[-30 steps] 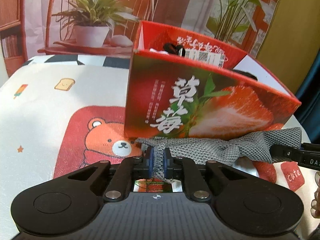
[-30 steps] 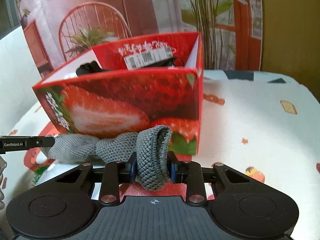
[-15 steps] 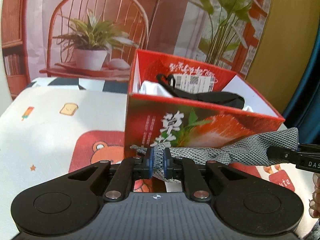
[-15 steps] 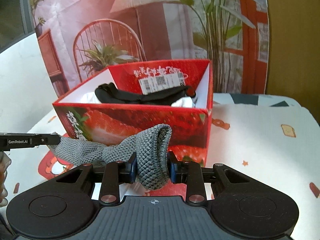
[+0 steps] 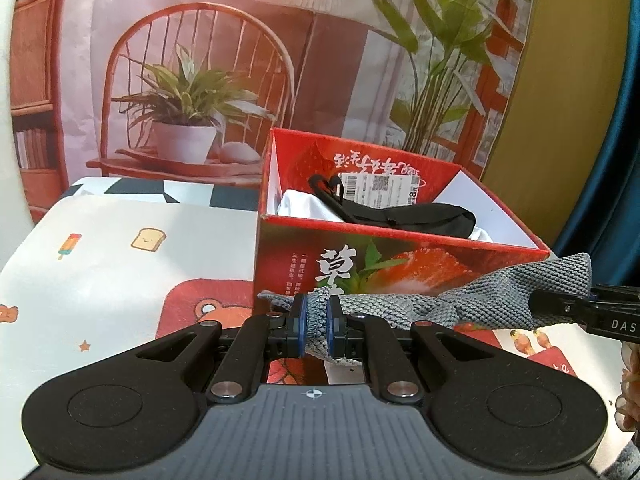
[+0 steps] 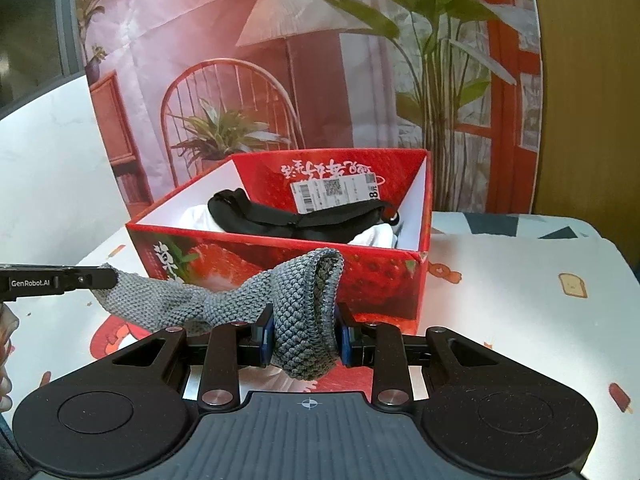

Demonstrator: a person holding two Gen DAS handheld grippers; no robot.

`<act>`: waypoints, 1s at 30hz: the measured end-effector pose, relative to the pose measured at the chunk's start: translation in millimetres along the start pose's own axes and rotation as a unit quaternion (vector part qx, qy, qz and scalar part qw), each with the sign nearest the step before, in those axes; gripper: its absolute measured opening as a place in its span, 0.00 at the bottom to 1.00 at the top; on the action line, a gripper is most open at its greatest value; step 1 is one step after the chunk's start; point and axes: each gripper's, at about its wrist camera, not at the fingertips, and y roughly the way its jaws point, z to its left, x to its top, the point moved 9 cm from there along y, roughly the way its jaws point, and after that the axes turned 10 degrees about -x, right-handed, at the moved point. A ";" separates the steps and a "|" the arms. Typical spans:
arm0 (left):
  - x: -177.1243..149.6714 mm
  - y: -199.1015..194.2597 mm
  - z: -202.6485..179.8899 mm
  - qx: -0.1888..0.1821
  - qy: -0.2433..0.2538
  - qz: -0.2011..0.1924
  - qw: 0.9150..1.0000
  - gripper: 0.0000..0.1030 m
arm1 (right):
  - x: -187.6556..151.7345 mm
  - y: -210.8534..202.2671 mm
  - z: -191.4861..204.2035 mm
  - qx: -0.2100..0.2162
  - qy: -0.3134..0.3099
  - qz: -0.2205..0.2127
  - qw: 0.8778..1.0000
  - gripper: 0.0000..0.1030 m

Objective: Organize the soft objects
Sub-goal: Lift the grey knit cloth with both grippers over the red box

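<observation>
Standing beyond both claws: red strawberry box (image 5: 400, 264), open-topped, holding a black sock (image 5: 404, 216) over white cloth (image 5: 300, 206). Stretched before it: grey knit sock (image 5: 460, 304), one end pinched in the left claw (image 5: 316, 326), the other clamped in the right claw (image 6: 306, 338).

The left hand-held gripper (image 6: 108, 279) reads "GenRobot.AI". The right hand-held gripper (image 5: 536, 306) shows "DAS", cut off at the frame edge. The strawberry box (image 5: 400, 268) bears a large white "草" on its front, and a white barcode sticker (image 6: 334, 192) on its far inner wall ends in "8".
</observation>
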 end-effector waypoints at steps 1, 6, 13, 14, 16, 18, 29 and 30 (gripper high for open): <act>0.3 -1.0 0.3 0.000 0.000 -0.001 1.000 0.10 | 0.3 -1.4 1.0 0.001 0.000 -0.002 1.000 0.27; 4.7 -7.7 -0.9 -0.002 0.000 -0.009 1.000 0.10 | 3.9 -5.7 3.7 0.005 -0.004 -0.009 1.000 0.26; 30.2 -25.2 -10.5 -0.014 0.008 -0.046 0.999 0.10 | 23.4 -20.8 6.8 0.015 -0.007 -0.040 0.999 0.26; 35.9 -27.5 -12.5 -0.015 0.010 -0.053 0.998 0.10 | 29.6 -23.5 6.8 0.017 -0.007 -0.047 0.999 0.26; 49.2 -31.6 -16.9 -0.018 0.016 -0.068 0.997 0.10 | 41.0 -27.2 6.4 0.020 -0.007 -0.059 0.998 0.26; 61.9 -33.3 -21.5 -0.021 0.021 -0.079 0.996 0.10 | 52.6 -29.6 5.4 0.020 -0.008 -0.070 0.997 0.26; 101.0 30.4 -34.3 -0.054 0.014 -0.040 0.998 0.10 | 91.9 16.0 0.5 0.011 -0.048 -0.022 0.999 0.26; 101.2 37.9 -33.2 -0.055 0.013 -0.034 0.998 0.10 | 91.9 24.1 1.2 0.008 -0.058 -0.011 0.998 0.26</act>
